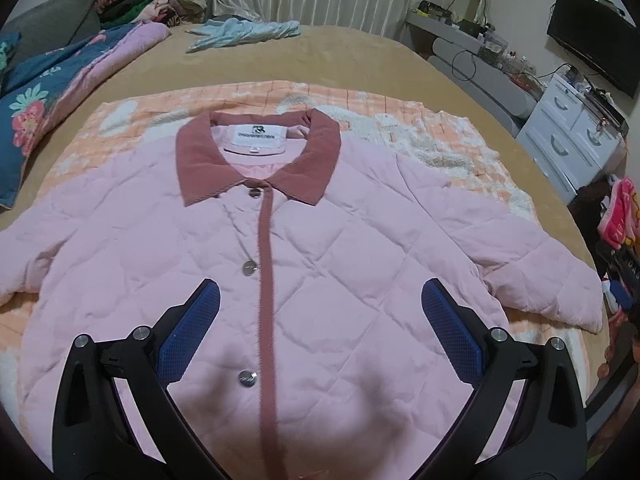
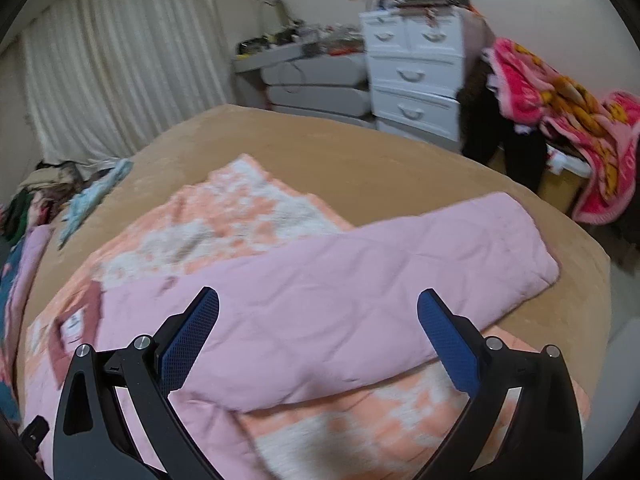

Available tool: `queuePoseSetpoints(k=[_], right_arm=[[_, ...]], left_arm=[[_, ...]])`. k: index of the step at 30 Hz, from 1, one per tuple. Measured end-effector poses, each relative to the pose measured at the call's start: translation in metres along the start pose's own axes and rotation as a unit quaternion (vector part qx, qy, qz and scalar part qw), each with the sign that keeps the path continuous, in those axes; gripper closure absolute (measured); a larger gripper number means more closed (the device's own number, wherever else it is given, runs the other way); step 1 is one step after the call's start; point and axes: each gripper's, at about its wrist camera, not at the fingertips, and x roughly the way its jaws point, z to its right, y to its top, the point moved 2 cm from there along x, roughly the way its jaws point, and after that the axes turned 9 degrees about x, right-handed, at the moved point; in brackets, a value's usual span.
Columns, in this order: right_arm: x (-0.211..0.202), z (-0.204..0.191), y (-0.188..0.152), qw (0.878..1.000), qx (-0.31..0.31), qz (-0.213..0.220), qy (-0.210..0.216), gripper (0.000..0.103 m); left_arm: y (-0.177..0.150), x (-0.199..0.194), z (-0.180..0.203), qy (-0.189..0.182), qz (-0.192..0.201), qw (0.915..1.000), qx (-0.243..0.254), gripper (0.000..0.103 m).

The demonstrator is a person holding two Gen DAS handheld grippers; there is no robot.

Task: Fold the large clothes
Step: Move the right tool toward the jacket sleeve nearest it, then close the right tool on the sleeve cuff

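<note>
A: The left tool (image 1: 320,322) is wide open and holds nothing. The coat (image 1: 304,264) lies flat on the bed (image 1: 360,64), right under and ahead of it. It is puffy, so a small pinch could slip off.

B: The right tool (image 2: 318,326) is wide open too, empty. The sleeve (image 2: 400,264) stretches ahead of it, near the bed's edge. It could slide off.
</note>
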Motion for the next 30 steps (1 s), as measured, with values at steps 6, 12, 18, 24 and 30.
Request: queuePoseSetpoints(k=[6,12,18,24,30], right_arm=[[0.024,0.034,0.006,0.999,0.043,-0.015,-0.026,0.004],[0.044,0.063,0.007,0.995,0.087,-0.035,-0.043,0.004],[0.057,0.089,0.008,0.988,0.136,-0.039,-0.067,0.004],[0.077,0.13,0.007,0.971,0.218,-0.058,-0.079,0.004],[0.106,0.163,-0.001,0.955,0.277,-0.084,-0.071,0.004]], left_arm=[[0.001,0.02,0.016,0.002,-0.016,0.9998,0.011,0.009],[0.002,0.036,0.03,0.004,-0.025,0.9994,0.024,0.009],[0.004,0.051,0.041,0.002,-0.036,0.9989,0.031,0.009],[0.007,0.065,0.043,-0.002,-0.046,0.9985,0.029,0.009],[0.008,0.073,0.039,0.002,-0.049,0.9984,0.028,0.009]])
